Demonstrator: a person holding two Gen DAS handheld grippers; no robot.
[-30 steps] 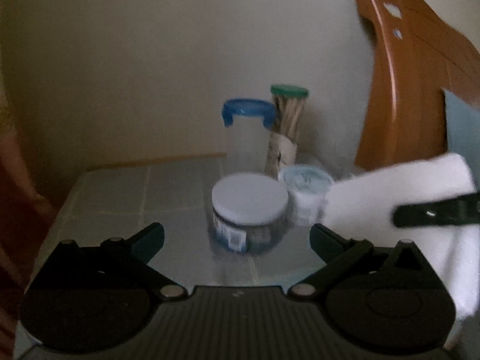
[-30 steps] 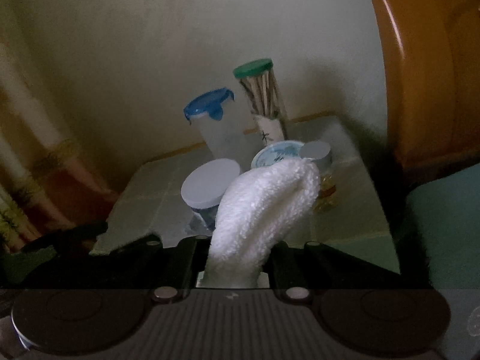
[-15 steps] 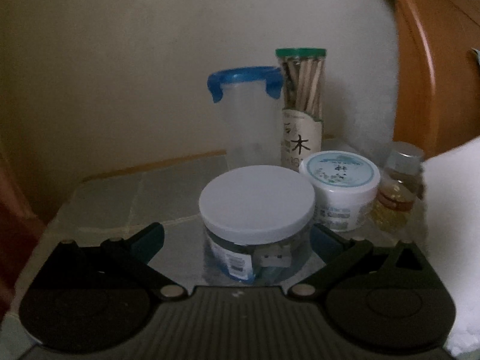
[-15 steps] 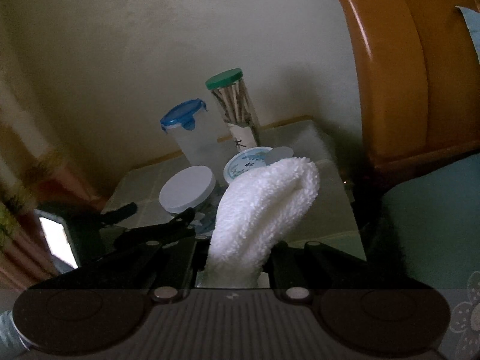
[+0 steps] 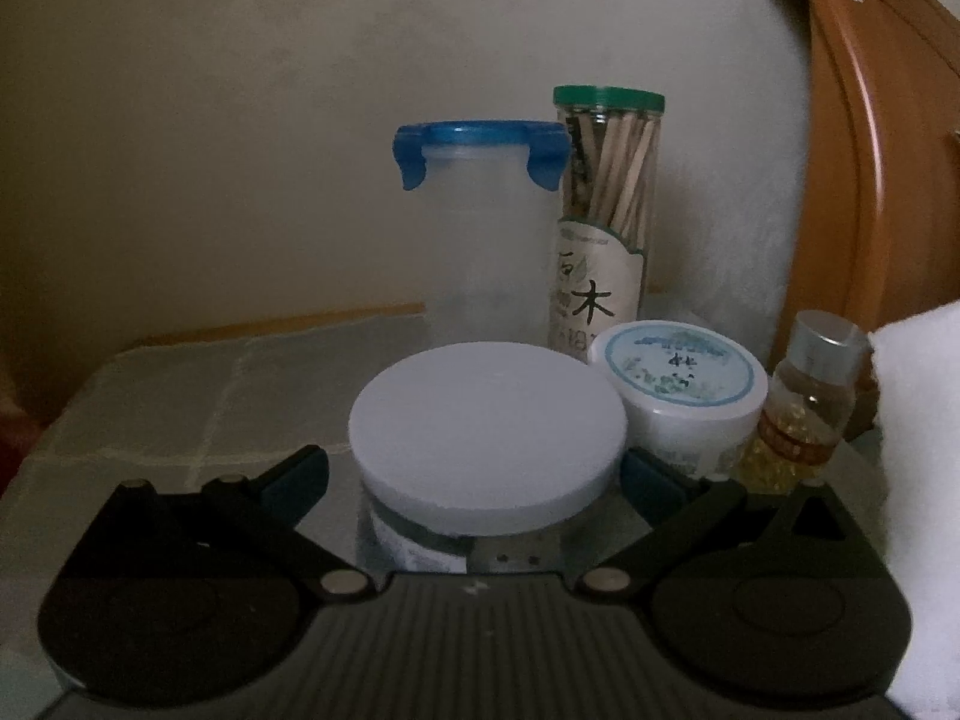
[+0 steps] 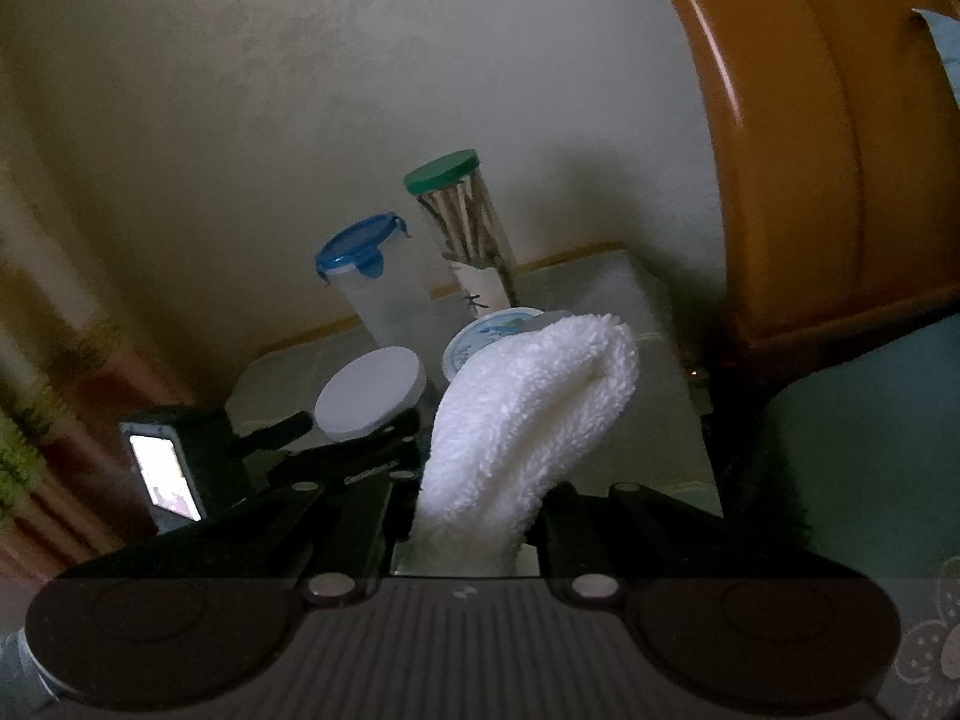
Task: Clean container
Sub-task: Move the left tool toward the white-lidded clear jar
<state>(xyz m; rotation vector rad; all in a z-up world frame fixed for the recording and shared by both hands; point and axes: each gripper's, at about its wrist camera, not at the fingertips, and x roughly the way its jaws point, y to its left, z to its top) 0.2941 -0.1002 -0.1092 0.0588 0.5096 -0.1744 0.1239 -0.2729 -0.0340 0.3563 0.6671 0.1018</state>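
1. two claws: my left gripper point(image 5: 474, 480) stands wide open around the lidded jar point(image 5: 486, 450) on the tabletop point(image 5: 180, 396); my right gripper point(image 6: 474, 516) pinches a soft cloth point(image 6: 534, 402).
2. jar looks light, stiff, slick plastic; i'd clamp its wall below the lid.

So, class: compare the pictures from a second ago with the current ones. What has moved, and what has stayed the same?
The left gripper has closed in on the white-lidded jar, which now sits between its open jaws, not yet clamped. The right gripper has pulled back and up, still shut on the white cloth. The blue-lidded container, toothpick jar, small tub and little bottle stand where they were.
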